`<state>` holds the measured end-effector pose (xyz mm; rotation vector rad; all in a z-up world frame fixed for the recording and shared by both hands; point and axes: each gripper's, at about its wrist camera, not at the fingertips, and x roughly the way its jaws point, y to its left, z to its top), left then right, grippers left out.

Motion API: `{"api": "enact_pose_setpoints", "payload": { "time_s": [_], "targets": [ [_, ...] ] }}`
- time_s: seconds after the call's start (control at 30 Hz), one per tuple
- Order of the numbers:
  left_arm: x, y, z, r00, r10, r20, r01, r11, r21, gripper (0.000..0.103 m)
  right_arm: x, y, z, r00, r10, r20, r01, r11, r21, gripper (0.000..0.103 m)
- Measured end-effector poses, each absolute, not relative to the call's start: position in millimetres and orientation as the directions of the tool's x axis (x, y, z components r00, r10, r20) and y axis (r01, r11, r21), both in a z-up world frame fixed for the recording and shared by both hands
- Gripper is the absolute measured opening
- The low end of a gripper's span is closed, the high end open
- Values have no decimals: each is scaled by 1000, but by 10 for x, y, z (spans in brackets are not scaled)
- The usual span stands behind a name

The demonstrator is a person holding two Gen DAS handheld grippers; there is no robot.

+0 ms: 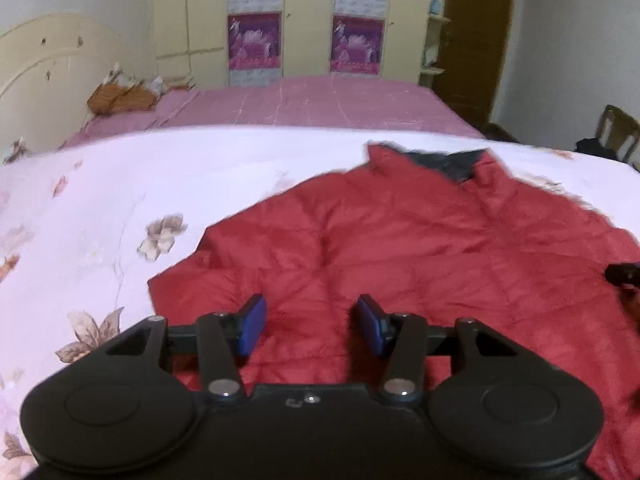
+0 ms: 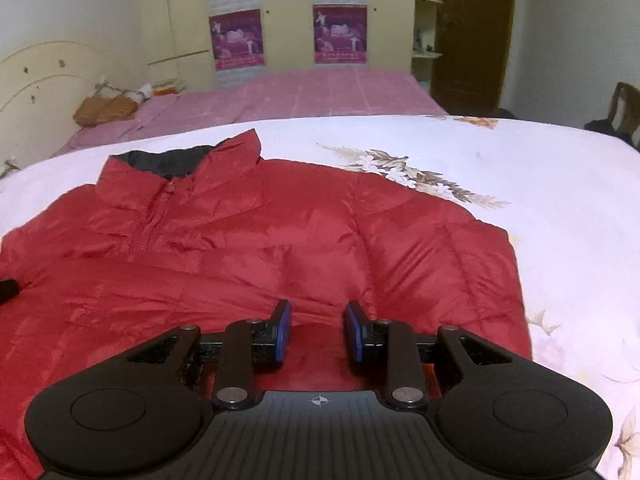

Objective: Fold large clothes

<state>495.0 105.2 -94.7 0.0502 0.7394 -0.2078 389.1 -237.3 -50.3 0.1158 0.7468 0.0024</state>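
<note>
A red puffer jacket (image 1: 400, 240) lies spread front-up on the bed, its collar with dark lining (image 1: 444, 164) pointing away from me. My left gripper (image 1: 310, 312) hovers over the jacket's lower left part, near the left sleeve; its blue pads (image 1: 252, 324) stand apart with nothing pinched. In the right wrist view the same jacket (image 2: 240, 240) fills the left and middle, with its collar (image 2: 168, 160) at upper left. My right gripper (image 2: 318, 316) hangs over the lower right part, open, with only fabric beneath the gap. Each view catches a bit of the other gripper at its edge (image 1: 624, 274) (image 2: 8, 290).
The jacket rests on a white floral quilt (image 1: 120, 200) (image 2: 540, 200). Behind it lies a pink sheet (image 1: 300, 104), with a cream headboard (image 1: 48, 68) to the left and a brown bundle (image 1: 120, 98) beside it. A wardrobe with purple posters (image 1: 254, 40), a brown door (image 1: 476, 32) and a chair (image 1: 616, 132) stand beyond.
</note>
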Motion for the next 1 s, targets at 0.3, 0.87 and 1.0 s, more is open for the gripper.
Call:
{"api": "enact_pose_setpoints", "payload": {
  "time_s": [0.3,0.87,1.0],
  "targets": [
    [4127,430,-975,697,-273,-662,374,927,11,73,3135,-1721,-354,769,171,-616,-168,984,64,72],
    [4091,956,-1018,706,-147,-692,272,959,74,73,3293,-2094,-569,714,12,-700,16,999,34,50],
    [3935,1012,-859,724,-139,-676,243,968,62,95,3070,-2089,-324,787,47,-615,-16,998,56,87]
  ]
}}
